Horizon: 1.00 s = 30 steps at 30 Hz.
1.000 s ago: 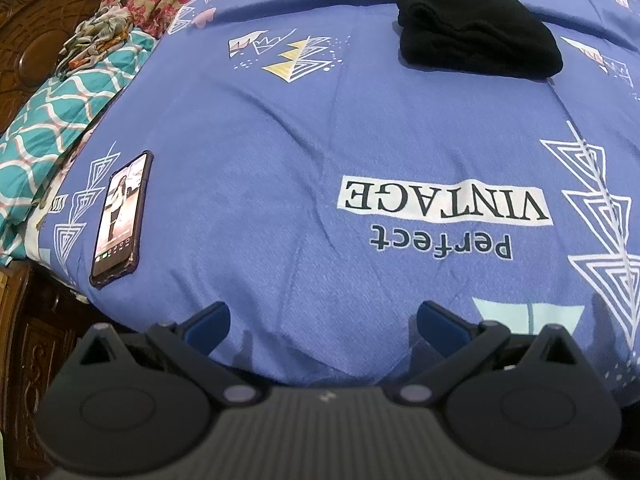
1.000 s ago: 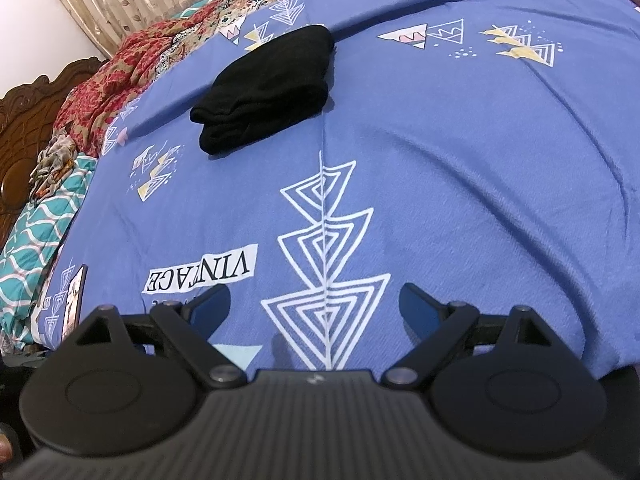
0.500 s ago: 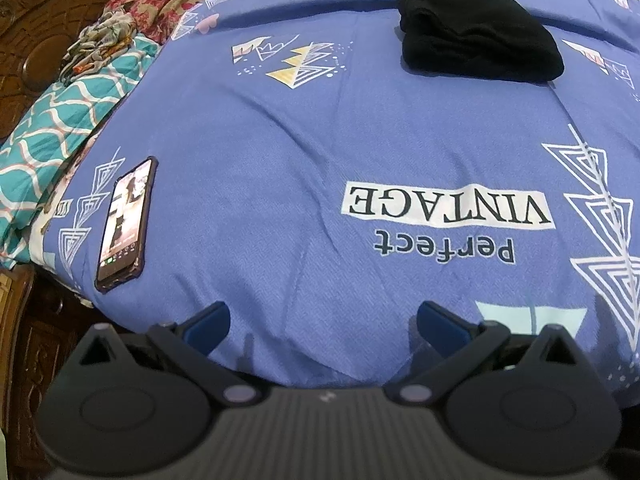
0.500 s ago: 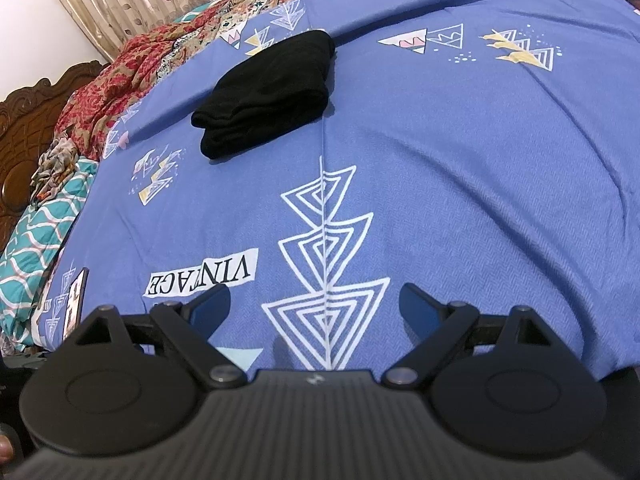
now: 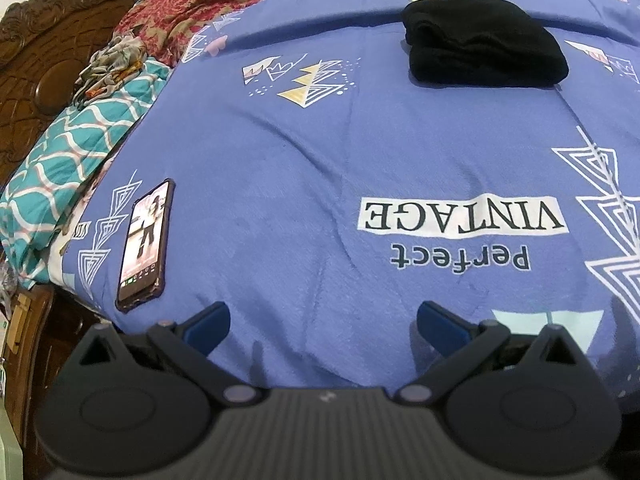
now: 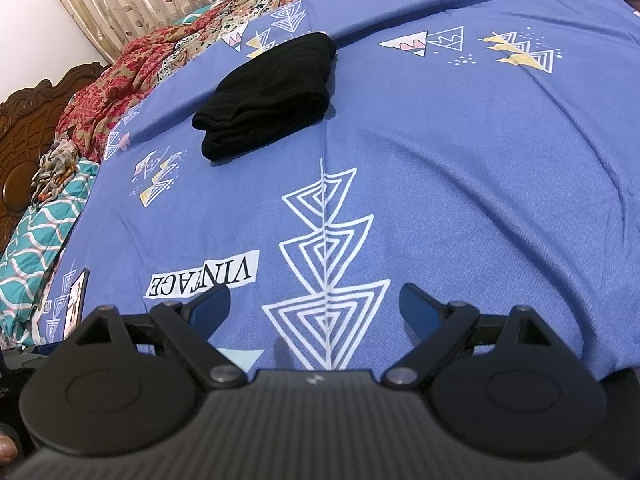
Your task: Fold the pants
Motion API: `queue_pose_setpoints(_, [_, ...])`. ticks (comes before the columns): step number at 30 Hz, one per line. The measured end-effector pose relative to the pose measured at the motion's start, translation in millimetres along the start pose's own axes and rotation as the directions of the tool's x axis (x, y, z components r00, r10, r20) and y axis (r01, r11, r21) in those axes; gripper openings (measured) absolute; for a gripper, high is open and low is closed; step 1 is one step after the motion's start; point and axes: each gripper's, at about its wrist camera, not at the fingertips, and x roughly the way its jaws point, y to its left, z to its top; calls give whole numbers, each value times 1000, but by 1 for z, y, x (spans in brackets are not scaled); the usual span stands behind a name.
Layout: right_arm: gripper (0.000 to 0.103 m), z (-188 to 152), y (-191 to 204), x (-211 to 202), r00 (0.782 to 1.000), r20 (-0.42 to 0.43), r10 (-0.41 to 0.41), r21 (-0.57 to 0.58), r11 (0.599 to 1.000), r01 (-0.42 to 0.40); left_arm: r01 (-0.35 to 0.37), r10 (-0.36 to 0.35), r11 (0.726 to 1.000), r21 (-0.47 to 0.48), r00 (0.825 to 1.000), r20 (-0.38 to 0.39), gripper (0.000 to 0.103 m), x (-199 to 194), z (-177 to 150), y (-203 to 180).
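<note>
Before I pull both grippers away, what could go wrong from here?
The black pants lie folded in a loose stack on the soft blue bedsheet; any brush from the open left gripper or right gripper could undo the layers. The phone sits near the bed's edge and might get knocked off.

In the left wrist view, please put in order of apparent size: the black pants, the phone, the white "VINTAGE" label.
1. black pants, although they lie farthest from the camera.
2. "VINTAGE" label.
3. phone.
The label and phone look close in size; fisheye distortion makes that order unsure.
</note>
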Motion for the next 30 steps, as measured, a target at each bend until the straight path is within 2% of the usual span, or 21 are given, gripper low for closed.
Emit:
queue_pose_setpoints(15, [93, 1, -2, -2, 1000, 13, 2, 3, 1000, -2, 30, -30, 1000, 8, 999, -37, 103, 5, -3, -1])
queue_pose_setpoints(25, [93, 4, 1, -16, 992, 123, -18, -18, 1000, 20, 36, -36, 999, 19, 999, -31, 103, 0, -1, -3])
queue_pose_setpoints(30, [93, 6, -2, -11, 994, 104, -16, -4, 1000, 16, 22, -21, 999, 31, 999, -34, 103, 1, -1, -6])
